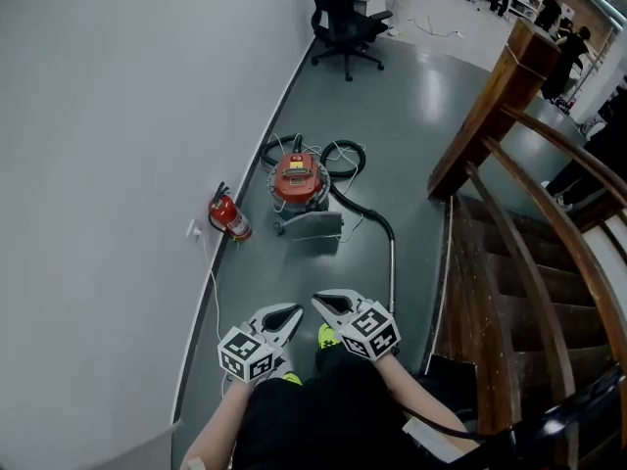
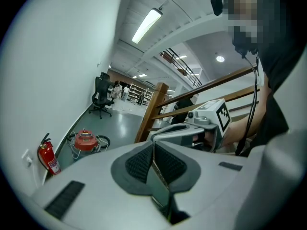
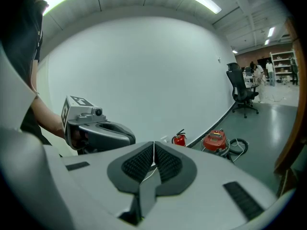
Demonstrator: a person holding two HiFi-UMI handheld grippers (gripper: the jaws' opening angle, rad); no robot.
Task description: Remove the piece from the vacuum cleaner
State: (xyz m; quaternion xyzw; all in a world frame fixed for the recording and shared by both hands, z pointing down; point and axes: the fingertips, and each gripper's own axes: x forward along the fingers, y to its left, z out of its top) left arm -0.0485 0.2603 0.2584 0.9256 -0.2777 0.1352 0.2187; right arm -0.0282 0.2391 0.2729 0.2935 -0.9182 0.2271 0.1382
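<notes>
A red-topped canister vacuum cleaner (image 1: 299, 186) stands on the grey floor near the white wall, with a black hose (image 1: 364, 209) running to a metal tube (image 1: 393, 272). It also shows small in the left gripper view (image 2: 85, 141) and the right gripper view (image 3: 216, 141). Both grippers are held close to my body, well short of the vacuum. The left gripper (image 1: 290, 312) is shut with nothing between its pads (image 2: 139, 162). Beside it the right gripper (image 1: 323, 303) is shut and empty too, its pads (image 3: 166, 164) pressed together.
A red fire extinguisher (image 1: 228, 216) stands by the wall left of the vacuum. A wooden staircase with a railing (image 1: 519, 243) runs along the right. A black office chair (image 1: 343, 18) stands far back. People stand in the distance by shelves.
</notes>
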